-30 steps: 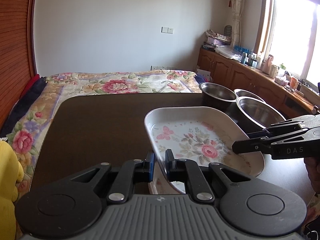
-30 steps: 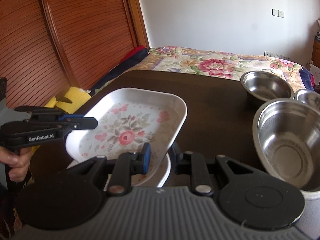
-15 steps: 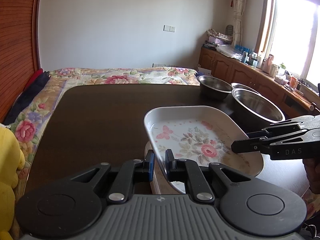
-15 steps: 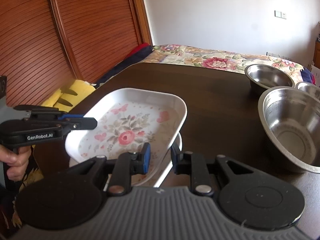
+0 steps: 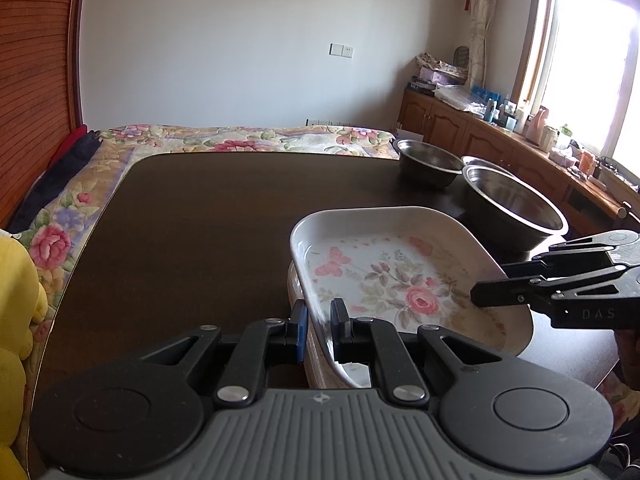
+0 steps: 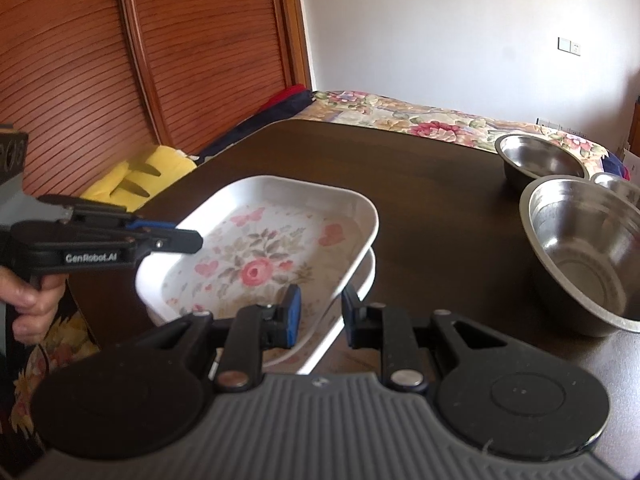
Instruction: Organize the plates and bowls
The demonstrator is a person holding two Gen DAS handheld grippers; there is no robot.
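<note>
A white rectangular floral plate (image 5: 396,280) (image 6: 256,256) hangs tilted just above a second, similar plate (image 5: 295,300) (image 6: 362,280) that lies on the dark table (image 5: 200,220). My left gripper (image 5: 318,316) (image 6: 192,240) is shut on the floral plate's left rim. My right gripper (image 6: 316,314) (image 5: 480,298) is shut on the opposite rim. A large steel bowl (image 5: 516,208) (image 6: 588,256) stands to the right of the plates. A smaller steel bowl (image 5: 428,160) (image 6: 540,156) and a third steel bowl (image 5: 484,162) (image 6: 620,184) stand behind it. The held plate hides most of the lower one.
A bed with a floral cover (image 5: 240,140) runs along the table's far edge. A yellow plush toy (image 5: 16,320) (image 6: 140,172) lies off the table's left side. A person's hand (image 6: 28,304) holds the left gripper. Wooden cabinets (image 5: 460,128) line the window wall.
Both grippers have carried the floral plate away from the steel bowls and lower, so it now sits closer over the plate beneath. Both grips are unchanged.
</note>
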